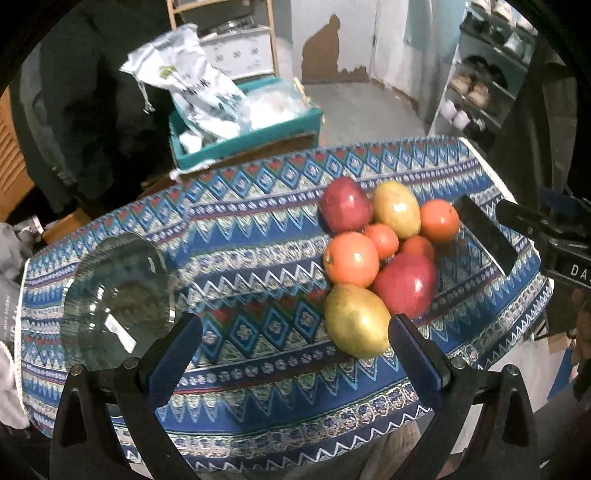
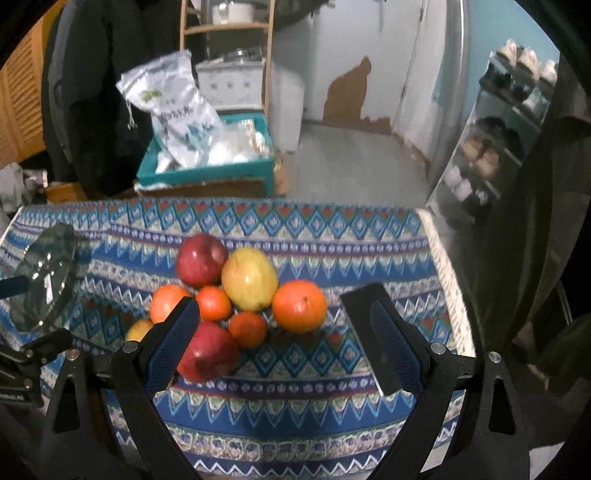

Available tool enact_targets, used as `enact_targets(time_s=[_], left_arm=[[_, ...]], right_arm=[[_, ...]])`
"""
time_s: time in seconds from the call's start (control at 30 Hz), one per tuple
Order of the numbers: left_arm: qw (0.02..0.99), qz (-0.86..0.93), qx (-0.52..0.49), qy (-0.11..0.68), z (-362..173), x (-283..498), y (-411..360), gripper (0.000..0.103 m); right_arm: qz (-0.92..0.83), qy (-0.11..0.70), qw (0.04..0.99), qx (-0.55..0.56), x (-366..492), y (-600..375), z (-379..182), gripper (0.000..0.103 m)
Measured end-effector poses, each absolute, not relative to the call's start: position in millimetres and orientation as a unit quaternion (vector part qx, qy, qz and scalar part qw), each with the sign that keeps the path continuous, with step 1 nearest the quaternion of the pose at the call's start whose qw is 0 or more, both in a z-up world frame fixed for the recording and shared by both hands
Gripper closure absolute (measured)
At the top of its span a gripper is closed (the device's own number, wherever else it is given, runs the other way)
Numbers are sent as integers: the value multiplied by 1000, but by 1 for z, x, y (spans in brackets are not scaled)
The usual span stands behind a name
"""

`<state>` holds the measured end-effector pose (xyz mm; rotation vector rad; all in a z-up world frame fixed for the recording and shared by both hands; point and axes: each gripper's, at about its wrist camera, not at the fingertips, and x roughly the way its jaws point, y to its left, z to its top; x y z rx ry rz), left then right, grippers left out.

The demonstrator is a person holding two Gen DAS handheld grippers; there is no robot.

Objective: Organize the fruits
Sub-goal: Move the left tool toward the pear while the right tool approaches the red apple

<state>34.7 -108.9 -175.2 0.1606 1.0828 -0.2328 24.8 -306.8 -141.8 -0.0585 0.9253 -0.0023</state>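
Note:
Several fruits lie clustered on the blue patterned tablecloth (image 1: pixel 251 236): two red apples (image 2: pixel 201 260) (image 2: pixel 208 350), two yellow mangoes (image 1: pixel 356 321) (image 2: pixel 249 278) and several oranges (image 2: pixel 299 306) (image 1: pixel 351 258). A clear glass plate (image 1: pixel 118 295) (image 2: pixel 44 280) sits at the cloth's left end. My left gripper (image 1: pixel 295 336) stands open over bare cloth, and the near mango lies beside its right finger. My right gripper (image 2: pixel 280 332) is open too; the near red apple sits just inside its left finger (image 2: pixel 173 339). One right-gripper finger (image 1: pixel 484 232) shows beyond the fruits.
Behind the table a teal box (image 2: pixel 207 171) holds plastic bags. A shoe rack (image 2: pixel 491 147) stands at the right, a wooden shelf (image 2: pixel 229 29) at the back and dark clothing (image 1: pixel 92 92) at the left. The cloth's fringed right edge (image 2: pixel 447 273) drops off to the floor.

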Motion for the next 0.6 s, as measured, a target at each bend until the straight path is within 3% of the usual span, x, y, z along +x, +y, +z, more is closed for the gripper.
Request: enact_targets(time_s=[0.6], left_arm=[[813,-115,81,565,-232,49,-140,2]], right_arm=[[-8,508,861,-5,24,-318,-190,11]])
